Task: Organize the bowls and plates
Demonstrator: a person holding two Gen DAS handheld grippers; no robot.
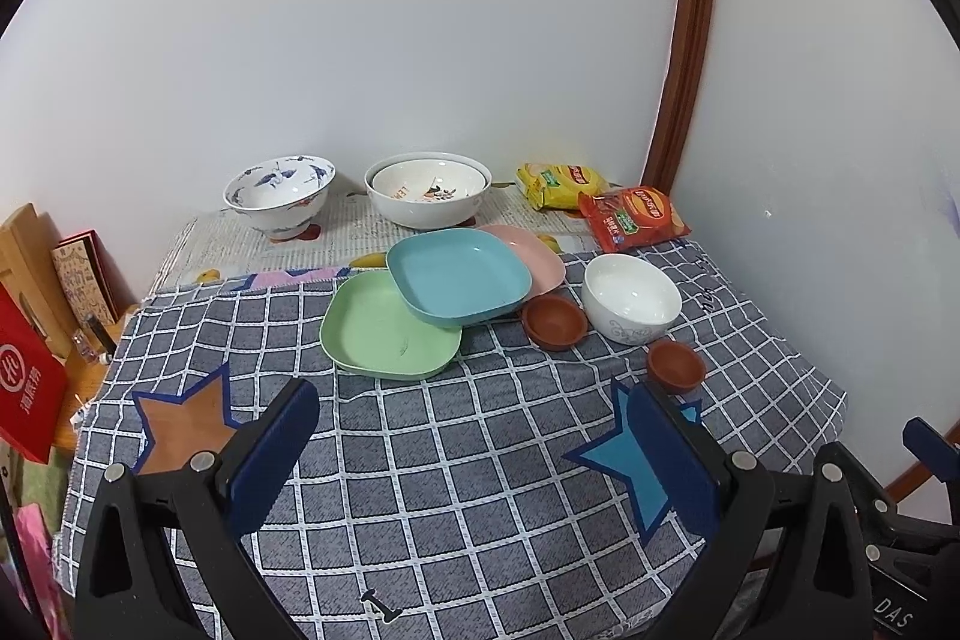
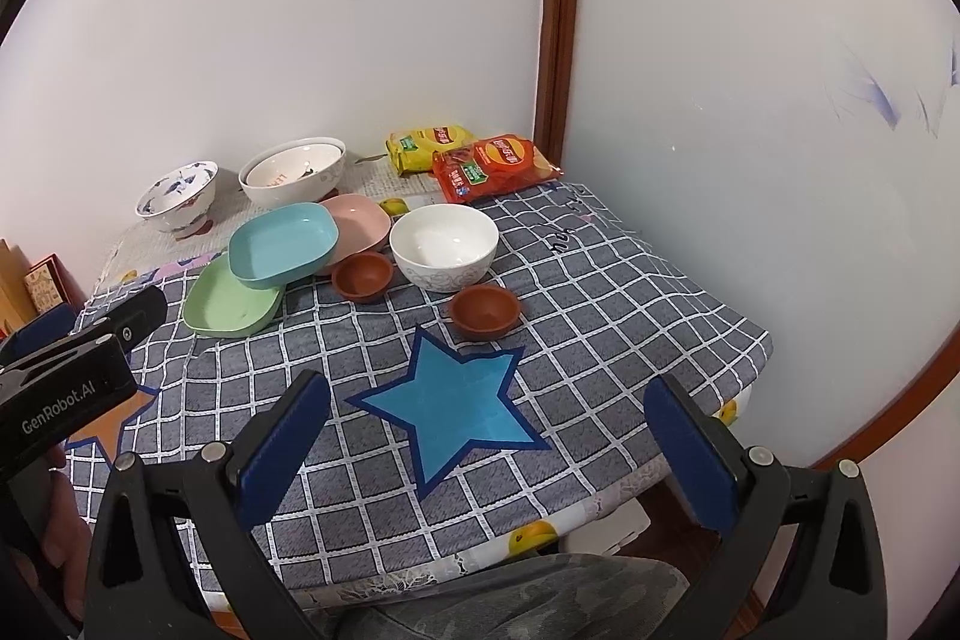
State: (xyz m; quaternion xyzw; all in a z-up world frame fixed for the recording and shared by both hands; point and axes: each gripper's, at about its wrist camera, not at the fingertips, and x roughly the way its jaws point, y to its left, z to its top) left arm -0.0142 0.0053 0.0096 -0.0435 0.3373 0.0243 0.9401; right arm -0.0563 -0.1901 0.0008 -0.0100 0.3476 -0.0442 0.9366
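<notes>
Both the left gripper (image 1: pixel 474 460) and right gripper (image 2: pixel 489 454) hang wide open, holding nothing. The blue plate (image 1: pixel 459 275) leans on the green plate (image 1: pixel 384 328) at its 7 o'clock (pink plate (image 1: pixel 534 250) behind); a careless pull could slide it into the small brown bowl (image 1: pixel 553 322).

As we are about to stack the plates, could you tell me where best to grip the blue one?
Probably the blue plate's raised near rim, approached from the front: it lies tilted atop the green plate and pink plate, leaving that edge exposed.
</notes>
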